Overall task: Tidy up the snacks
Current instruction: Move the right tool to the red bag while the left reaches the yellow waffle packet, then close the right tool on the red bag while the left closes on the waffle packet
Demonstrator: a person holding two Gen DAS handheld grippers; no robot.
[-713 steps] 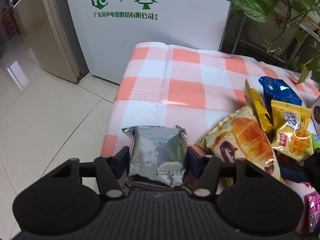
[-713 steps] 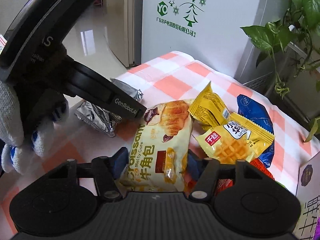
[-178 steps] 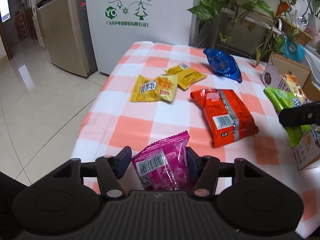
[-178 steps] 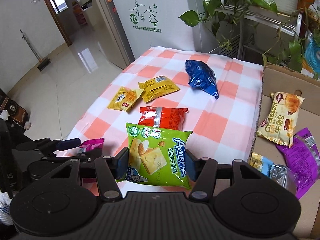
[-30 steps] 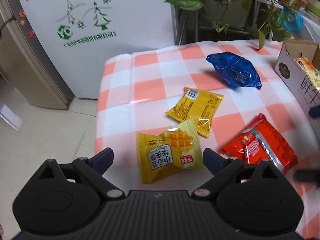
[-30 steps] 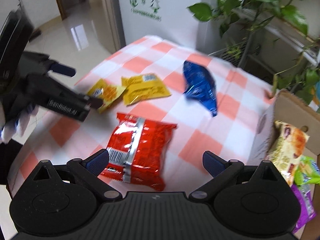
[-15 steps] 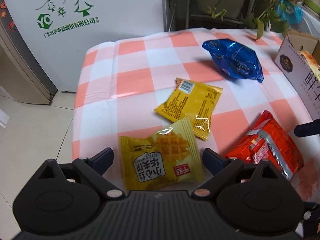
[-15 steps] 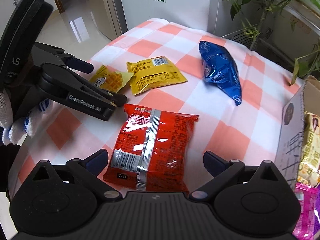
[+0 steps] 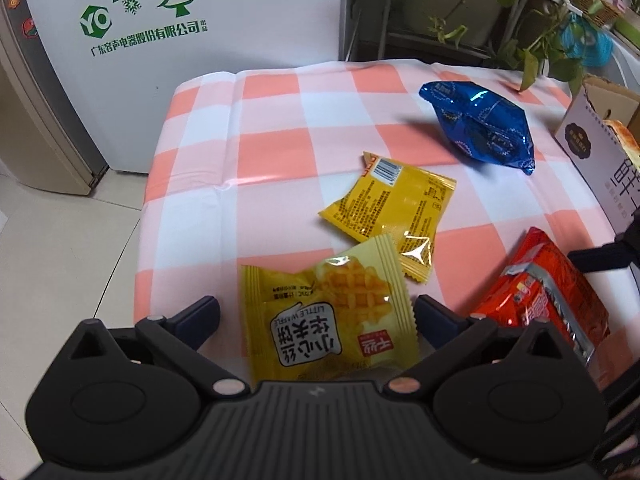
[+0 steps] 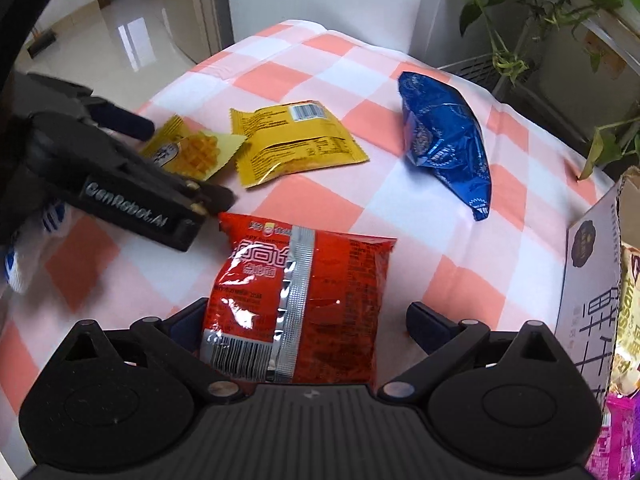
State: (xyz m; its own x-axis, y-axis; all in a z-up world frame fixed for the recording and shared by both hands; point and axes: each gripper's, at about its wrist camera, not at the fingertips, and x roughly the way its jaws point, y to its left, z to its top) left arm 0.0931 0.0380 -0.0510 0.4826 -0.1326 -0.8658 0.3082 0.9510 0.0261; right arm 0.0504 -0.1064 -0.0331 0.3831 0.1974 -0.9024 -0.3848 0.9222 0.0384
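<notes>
Several snacks already sit in the cardboard box (image 10: 588, 264) at right. Four remain on the table (image 9: 272, 120). The left gripper (image 9: 316, 312), fingers opening wide, straddles the waffle packet (image 9: 332, 320) unpressed; the right gripper (image 10: 304, 320), fingers spread, brackets the red packet (image 10: 300, 296). The yellow packet (image 9: 392, 200) and blue bag (image 9: 480, 128) lie farther off.

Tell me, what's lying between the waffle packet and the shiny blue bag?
The flat yellow packet lies between the waffle packet and the blue bag, one corner overlapping the waffle packet. Past it is bare checked cloth. The left wrist view shows this best.

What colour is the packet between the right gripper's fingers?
Red packet with a silver seam down the middle; clearest in the right wrist view.
</notes>
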